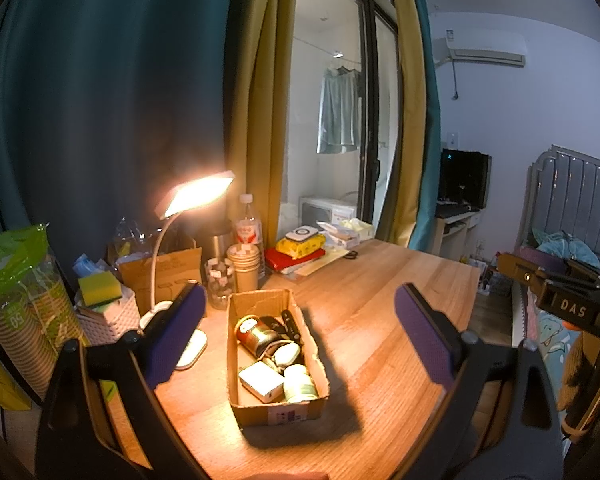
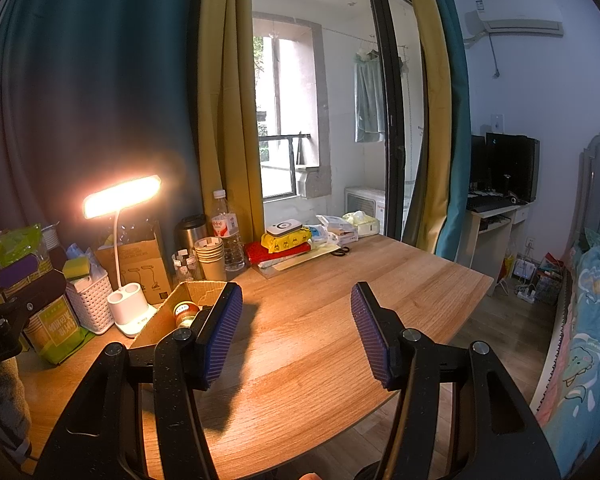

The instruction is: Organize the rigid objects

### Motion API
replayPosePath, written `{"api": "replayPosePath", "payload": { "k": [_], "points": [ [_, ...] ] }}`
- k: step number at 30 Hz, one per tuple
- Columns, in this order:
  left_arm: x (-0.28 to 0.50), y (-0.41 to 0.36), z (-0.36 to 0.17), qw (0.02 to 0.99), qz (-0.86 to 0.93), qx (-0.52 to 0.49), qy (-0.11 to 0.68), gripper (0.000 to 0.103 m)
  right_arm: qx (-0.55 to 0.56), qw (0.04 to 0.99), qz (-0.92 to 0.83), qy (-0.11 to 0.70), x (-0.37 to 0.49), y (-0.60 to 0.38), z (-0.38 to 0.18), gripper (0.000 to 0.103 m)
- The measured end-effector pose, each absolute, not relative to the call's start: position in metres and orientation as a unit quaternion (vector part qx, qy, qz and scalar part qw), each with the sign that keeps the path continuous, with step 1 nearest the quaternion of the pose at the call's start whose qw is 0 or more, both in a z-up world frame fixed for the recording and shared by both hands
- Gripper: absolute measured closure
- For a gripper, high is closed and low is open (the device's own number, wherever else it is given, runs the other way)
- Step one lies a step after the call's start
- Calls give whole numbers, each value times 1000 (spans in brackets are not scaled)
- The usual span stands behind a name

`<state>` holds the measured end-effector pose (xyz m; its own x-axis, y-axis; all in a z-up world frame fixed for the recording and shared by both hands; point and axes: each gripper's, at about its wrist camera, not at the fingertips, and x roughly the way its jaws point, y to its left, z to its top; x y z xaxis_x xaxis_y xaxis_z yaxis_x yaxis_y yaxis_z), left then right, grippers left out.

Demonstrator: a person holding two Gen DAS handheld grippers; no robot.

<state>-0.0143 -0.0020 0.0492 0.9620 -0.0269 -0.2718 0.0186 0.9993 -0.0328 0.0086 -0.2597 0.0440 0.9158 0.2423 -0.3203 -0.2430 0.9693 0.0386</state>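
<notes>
A cardboard box point(image 1: 236, 360) sits on the wooden table point(image 1: 380, 300). It holds a round tin point(image 1: 254, 334), a white charger point(image 1: 261, 381), a small white jar point(image 1: 298, 384), dark tools and a cable. My left gripper point(image 1: 300, 344) is open and empty above the box, one blue pad on each side of it. My right gripper point(image 2: 296, 332) is open and empty over the bare table, right of the box point(image 2: 168, 316). The tin point(image 2: 185, 312) shows there behind the left finger. The right gripper's body shows at the right edge of the left wrist view point(image 1: 560, 296).
A lit desk lamp point(image 1: 196, 196) stands left of the box. Behind it are a white basket with sponges point(image 1: 104, 312), paper cups point(image 1: 244, 264), a glass jar, a water bottle point(image 1: 249, 232), a steel flask and a brown carton. Stacked packets and scissors point(image 2: 342, 251) lie at the far edge. A bed is right.
</notes>
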Motion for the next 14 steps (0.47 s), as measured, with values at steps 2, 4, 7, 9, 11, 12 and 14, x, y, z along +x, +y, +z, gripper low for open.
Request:
{"api": "replayPosePath", "payload": {
  "k": [2,4,7,9,11,12,14],
  "points": [
    [-15,-4,50,990,-11,-15,138,7,0,979,123,163,8,-260,45,43],
    [-15,-4,50,990,-11,-15,138,7,0,979,123,163,8,-260,45,43],
    [-15,-4,50,990,-11,-14,137,7,-1,979,124,163,8,-259,44,43],
    [-15,-4,50,990,-10,-13,137,7,-1,979,123,163,8,-259,46,43],
    [-15,-3,50,991,-10,-12,134,7,-1,979,123,163,8,-259,44,43],
    [-15,-2,50,991,-13,-15,132,7,-1,979,123,163,8,-258,44,43],
    [-15,1,51,991,-20,-24,132,7,0,979,124,164,8,-258,42,43]
  ]
}}
